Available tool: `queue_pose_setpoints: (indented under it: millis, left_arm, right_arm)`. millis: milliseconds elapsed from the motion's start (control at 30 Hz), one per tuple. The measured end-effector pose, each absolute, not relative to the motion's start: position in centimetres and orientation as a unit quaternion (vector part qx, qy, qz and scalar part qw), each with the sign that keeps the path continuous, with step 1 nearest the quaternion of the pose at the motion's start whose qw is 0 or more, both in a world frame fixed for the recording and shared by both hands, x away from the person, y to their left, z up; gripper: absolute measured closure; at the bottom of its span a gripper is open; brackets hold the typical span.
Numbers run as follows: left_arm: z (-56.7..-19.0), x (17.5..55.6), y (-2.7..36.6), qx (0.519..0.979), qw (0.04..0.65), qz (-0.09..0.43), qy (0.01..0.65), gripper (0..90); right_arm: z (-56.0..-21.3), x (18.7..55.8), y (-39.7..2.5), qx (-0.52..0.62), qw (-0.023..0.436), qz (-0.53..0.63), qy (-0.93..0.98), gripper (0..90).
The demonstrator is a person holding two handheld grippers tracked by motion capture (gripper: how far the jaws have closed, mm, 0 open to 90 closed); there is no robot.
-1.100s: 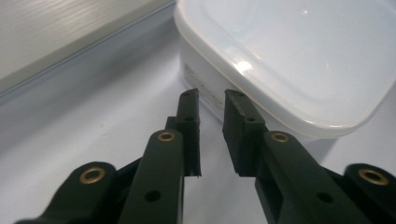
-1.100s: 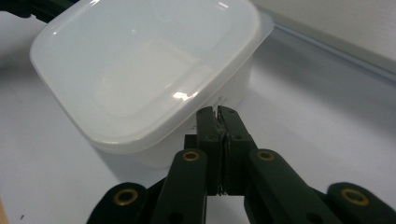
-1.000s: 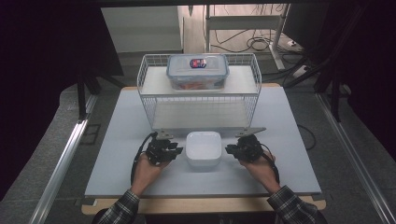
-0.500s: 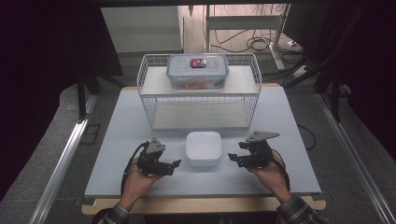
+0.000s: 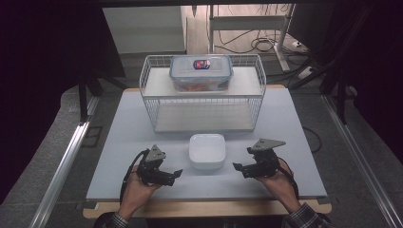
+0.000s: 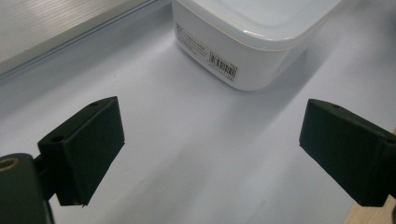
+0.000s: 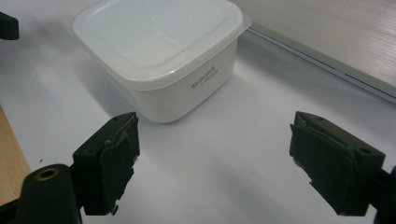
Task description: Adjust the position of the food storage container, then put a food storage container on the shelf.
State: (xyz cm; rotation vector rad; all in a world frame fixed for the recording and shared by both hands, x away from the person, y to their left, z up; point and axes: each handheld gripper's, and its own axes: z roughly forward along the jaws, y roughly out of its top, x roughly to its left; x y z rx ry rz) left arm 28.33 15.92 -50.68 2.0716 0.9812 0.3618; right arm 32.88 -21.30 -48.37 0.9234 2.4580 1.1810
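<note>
A white lidded tub (image 5: 206,150) sat on the table (image 5: 119,142) between the left gripper (image 5: 175,174) and right gripper (image 5: 237,167), both with jaws spread wide and empty. Closing in evenly from both sides would likely suit best. Its contents were hidden; a clear box (image 5: 201,72) atop the wire rack (image 5: 149,92) held something orange.

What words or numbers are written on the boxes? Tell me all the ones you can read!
White lidded container, right gripper view: a small printed line on its side, too blurred to read for sure.
Same container, left gripper view: a sticker with a barcode and tiny print beside it, too small to read.
Clear lidded box on top of the wire rack, high view: a red and blue label on the lid, too small to read.
</note>
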Motion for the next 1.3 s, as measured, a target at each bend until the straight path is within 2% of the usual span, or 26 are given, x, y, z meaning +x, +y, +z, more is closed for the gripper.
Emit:
queue_pose_setpoints:
  millis: [267, 300, 500, 600, 700, 833, 933, 1133, 1233, 1300]
  left_arm:
    - [-50.5, 28.5, 16.0, 0.819, 0.405, 0.133, 0.385, 4.9]
    - [-50.5, 28.6, 16.0, 0.818, 0.406, 0.133, 0.385, 4.8]
    - [-49.9, 29.5, 15.9, 0.815, 0.411, 0.119, 0.39, 5.4]
    - [-49.5, 29.9, 15.8, 0.809, 0.424, 0.112, 0.392, 7.0]
    - [-48.9, 30.3, 15.5, 0.809, 0.428, 0.118, 0.386, 11.1]
    - [-48.2, 31.2, 14.9, 0.809, 0.435, 0.117, 0.377, 16.4]
    - [-48.0, 31.8, 14.2, 0.811, 0.435, 0.12, 0.372, 17.9]
    - [-48.4, 33.7, 12.7, 0.816, 0.43, 0.109, 0.37, 17.9]
    - [-49.1, 34.9, 12.0, 0.816, 0.424, 0.096, 0.382, 11.3]
    - [-49.6, 35.5, 11.7, 0.818, 0.421, 0.086, 0.382, 10.8]
  right_arm:
    - [-48.3, 33.0, -21.0, 0.318, 0.13, 0.407, 0.846, 7.7]
    - [-48.2, 33.0, -20.8, 0.317, 0.13, 0.403, 0.849, 4.6]
    - [-47.7, 33.0, -19.9, 0.318, 0.121, 0.388, 0.856, 3.7]
    - [-47.2, 33.1, -19.4, 0.315, 0.116, 0.395, 0.855, 5.6]
    - [-46.5, 33.6, -18.9, 0.313, 0.118, 0.395, 0.856, 11.5]
    - [-46.1, 34.6, -18.5, 0.313, 0.099, 0.407, 0.853, 19.0]
    - [-46.0, 35.3, -17.9, 0.312, 0.093, 0.409, 0.852, 20.6]
    - [-46.3, 36.9, -16.4, 0.312, 0.088, 0.401, 0.857, 21.9]
    - [-47.0, 37.8, -16.0, 0.318, 0.079, 0.394, 0.859, 22.0]
    - [-47.5, 38.3, -15.9, 0.324, 0.066, 0.39, 0.859, 22.0]
